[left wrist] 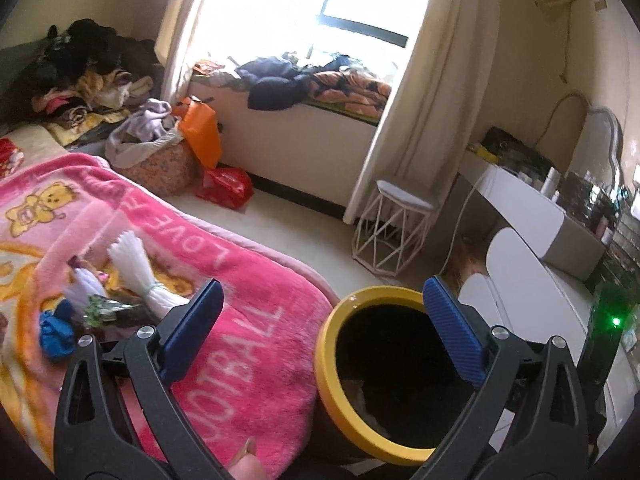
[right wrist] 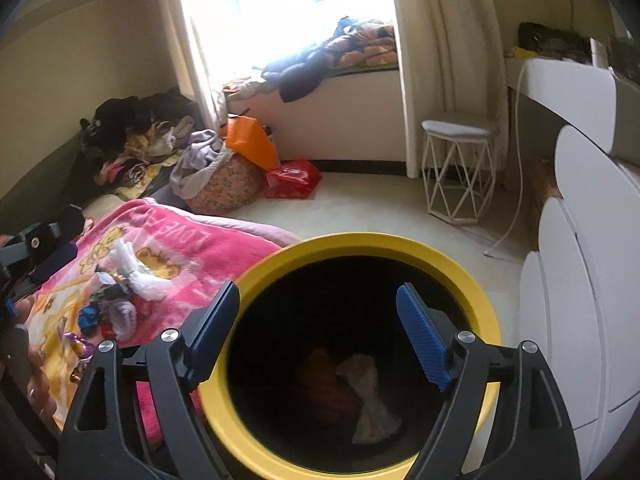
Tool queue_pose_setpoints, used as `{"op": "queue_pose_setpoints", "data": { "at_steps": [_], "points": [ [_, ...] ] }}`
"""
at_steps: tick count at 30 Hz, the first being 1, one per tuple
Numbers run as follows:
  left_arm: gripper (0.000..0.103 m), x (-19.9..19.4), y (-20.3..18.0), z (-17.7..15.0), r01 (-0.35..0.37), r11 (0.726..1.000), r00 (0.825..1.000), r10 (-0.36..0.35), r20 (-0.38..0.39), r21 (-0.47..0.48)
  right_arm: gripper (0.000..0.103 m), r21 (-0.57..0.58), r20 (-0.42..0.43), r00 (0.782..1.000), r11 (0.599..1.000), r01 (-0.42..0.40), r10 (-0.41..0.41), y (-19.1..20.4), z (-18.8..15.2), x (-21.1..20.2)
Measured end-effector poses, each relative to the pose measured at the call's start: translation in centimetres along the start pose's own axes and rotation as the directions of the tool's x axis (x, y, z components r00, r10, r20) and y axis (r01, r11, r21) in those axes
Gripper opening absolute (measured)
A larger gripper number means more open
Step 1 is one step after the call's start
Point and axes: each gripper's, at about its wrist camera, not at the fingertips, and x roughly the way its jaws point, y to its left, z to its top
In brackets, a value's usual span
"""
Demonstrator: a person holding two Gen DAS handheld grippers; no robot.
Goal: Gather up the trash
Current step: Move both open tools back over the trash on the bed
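While both jaws stand wide and empty, the right gripper [right wrist: 318,310] hangs over the yellow-rimmed bin [right wrist: 472,280]; scraps [left wrist: 100,300] lie left of the left gripper [left wrist: 322,304].

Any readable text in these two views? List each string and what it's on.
"LOVE": pink blanket, white letters, upside down in the left wrist view.
"...OTBALL": same blanket, near its edge by the yellow-rimmed bin; first letters are hidden by the left gripper.
Red bag on the floor: print is too blurred to read.
Bottles on the desk: too small to read.
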Motion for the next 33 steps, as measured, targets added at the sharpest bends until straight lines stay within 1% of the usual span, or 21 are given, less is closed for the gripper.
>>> {"op": "queue_pose_setpoints", "data": {
  "at_steps": [8, 14, 22, 30, 33],
  "points": [
    [0.092, -2.1, 2.5, 0.6, -0.044, 0.999, 0.998, 0.045, 0.043, -0.032, 0.081, -0.068, 0.005, 0.999, 0.996, -0.051, 0.052, 3.9, -0.3, -0.1],
    [0.092, -3.3, 4.9, 0.8, -0.086, 0.994, 0.994, 0.090, 0.064, -0.063, 0.083, -0.129, -0.012, 0.995, 0.986, -0.104, 0.103, 6.9, -0.3, 0.4],
    [0.092, -4.9, 9.1, 1.0, -0.149, 0.980, 0.984, 0.160, 0.076, -0.130, 0.084, -0.215, -0.035, 0.984, 0.961, -0.177, 0.173, 11.4, 0.0, 1.4],
    [0.092, -6.2, 12.7, 0.9, -0.209, 0.961, 0.971, 0.225, 0.076, -0.183, 0.084, -0.281, -0.075, 0.975, 0.933, -0.223, 0.210, 14.9, 0.5, 3.5],
    [0.092, -6.3, 14.0, 0.9, -0.227, 0.954, 0.968, 0.243, 0.063, -0.198, 0.084, -0.303, -0.096, 0.971, 0.923, -0.237, 0.218, 16.0, 0.4, 4.5]
  ]
}}
